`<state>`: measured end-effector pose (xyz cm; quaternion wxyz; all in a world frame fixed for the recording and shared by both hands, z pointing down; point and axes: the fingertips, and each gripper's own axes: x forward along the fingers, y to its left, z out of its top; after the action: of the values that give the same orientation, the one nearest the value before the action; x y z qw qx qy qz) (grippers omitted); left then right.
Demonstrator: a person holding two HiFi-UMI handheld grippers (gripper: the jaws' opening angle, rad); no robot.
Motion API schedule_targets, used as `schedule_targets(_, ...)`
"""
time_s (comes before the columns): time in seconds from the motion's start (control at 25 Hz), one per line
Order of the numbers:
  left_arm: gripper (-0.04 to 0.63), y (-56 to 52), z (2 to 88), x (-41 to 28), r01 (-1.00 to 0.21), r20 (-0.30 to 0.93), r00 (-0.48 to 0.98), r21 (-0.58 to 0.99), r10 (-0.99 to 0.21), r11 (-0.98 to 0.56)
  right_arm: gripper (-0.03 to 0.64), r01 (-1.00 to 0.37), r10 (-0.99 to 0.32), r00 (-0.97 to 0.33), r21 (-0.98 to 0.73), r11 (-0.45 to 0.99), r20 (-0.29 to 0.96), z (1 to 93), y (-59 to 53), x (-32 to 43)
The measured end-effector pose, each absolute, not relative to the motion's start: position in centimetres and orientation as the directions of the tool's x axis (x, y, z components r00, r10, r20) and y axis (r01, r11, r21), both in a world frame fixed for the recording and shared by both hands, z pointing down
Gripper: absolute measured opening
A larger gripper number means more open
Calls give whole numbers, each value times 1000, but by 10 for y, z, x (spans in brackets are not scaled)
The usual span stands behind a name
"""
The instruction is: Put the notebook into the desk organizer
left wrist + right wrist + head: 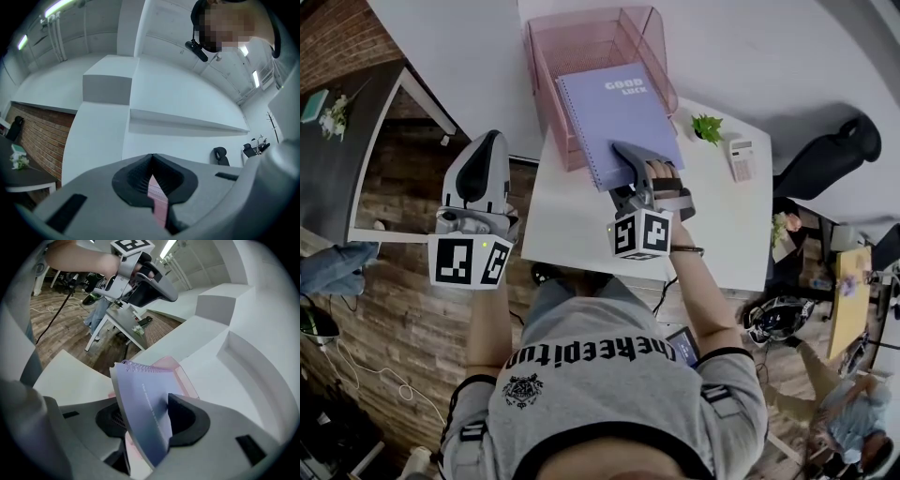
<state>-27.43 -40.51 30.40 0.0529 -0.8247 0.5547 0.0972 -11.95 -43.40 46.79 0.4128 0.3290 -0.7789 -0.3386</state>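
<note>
step: release after placing. notebook (614, 112) lies partly inside pink desk organizer (642, 28), near end sticking out over worktop (572, 225). right hand-held gripper (624, 155) jaws apart, notebook corner between them, seemingly unclamped. left hand-held gripper (486, 145) jaws together, empty, off to side. next: back right off, nudge notebook fully in.

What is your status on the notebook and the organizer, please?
Left gripper shut, held aside. Right gripper open, notebook between its jaws. Notebook partly in desk organizer, near end sticking out. No obstruction seen.
</note>
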Motion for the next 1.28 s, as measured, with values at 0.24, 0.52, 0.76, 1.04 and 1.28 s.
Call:
schedule_targets(0.24, 4, -408, 303, -270, -924, -217, 370, 19, -903, -383, 175, -257, -800, -458, 804, 537, 388, 459, -423, -108)
schedule_targets(0.52, 3, -410, 303, -263, -920, -218, 379, 15, -899, -392, 34, -215, -825, -464, 862, 458, 322, 442, -435, -111)
schedule_targets(0.76, 3, -412, 305, -265, -924, -212, 371, 13, -904, -382, 32, -181, -830, -448, 876, 447, 331, 436, -468, -116)
schedule_targets(1.04, 3, -416, 305, -275, -931, -207, 354, 10, -912, -364, 32, -149, -835, -432, 886, 440, 341, 428, -505, -128)
schedule_targets(1.28, 3, -422, 307, -280, -933, -199, 350, 10, -915, -359, 32, -149, -834, -415, 877, 457, 364, 428, -533, -140)
